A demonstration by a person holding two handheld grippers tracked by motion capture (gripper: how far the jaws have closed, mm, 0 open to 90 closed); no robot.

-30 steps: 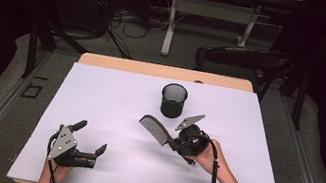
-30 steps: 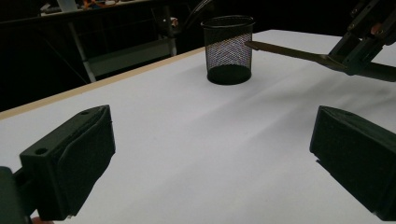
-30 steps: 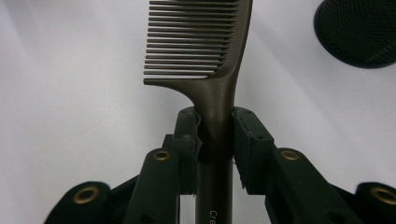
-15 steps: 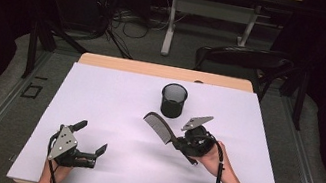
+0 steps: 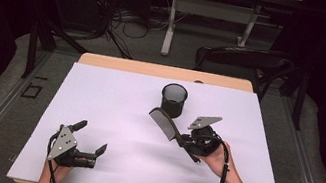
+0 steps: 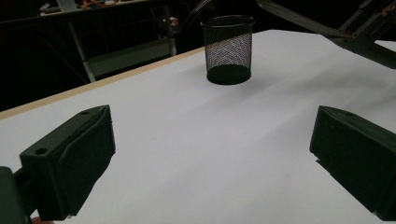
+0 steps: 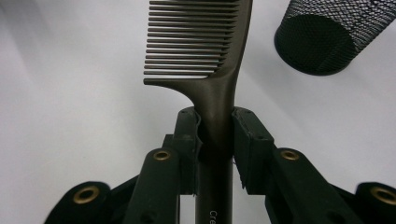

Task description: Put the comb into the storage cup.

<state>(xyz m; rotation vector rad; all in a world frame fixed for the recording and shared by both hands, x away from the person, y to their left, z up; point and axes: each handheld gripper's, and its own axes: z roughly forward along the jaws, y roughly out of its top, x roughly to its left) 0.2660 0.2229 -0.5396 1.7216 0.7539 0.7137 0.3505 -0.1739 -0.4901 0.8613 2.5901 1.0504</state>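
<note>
A dark wide-toothed comb [image 5: 164, 123] is clamped by its handle in my right gripper [image 5: 182, 139], which is shut on it and held above the table right of centre. In the right gripper view the comb [image 7: 201, 42] stands straight up from between the pads of the right gripper [image 7: 216, 126], teeth to the left. A black mesh cup [image 5: 173, 100] stands upright just beyond the comb's tip and appears as the cup [image 7: 327, 37] at upper right. My left gripper [image 5: 90, 136] rests low at the near left, open, with nothing between its jaws. From the left gripper [image 6: 212, 126] the cup [image 6: 227, 49] lies ahead.
A white sheet [image 5: 113, 103] covers the tabletop, with a wooden edge [image 5: 164, 71] at the far side. Beyond the table are a dark chair [image 5: 242, 60], desk legs and cables on the floor. The comb [image 6: 299, 18] crosses the left gripper view's top right.
The right gripper and the comb have shifted slightly away from the person and to the right, nearer the mesh cup. The left gripper has stayed where it was.
</note>
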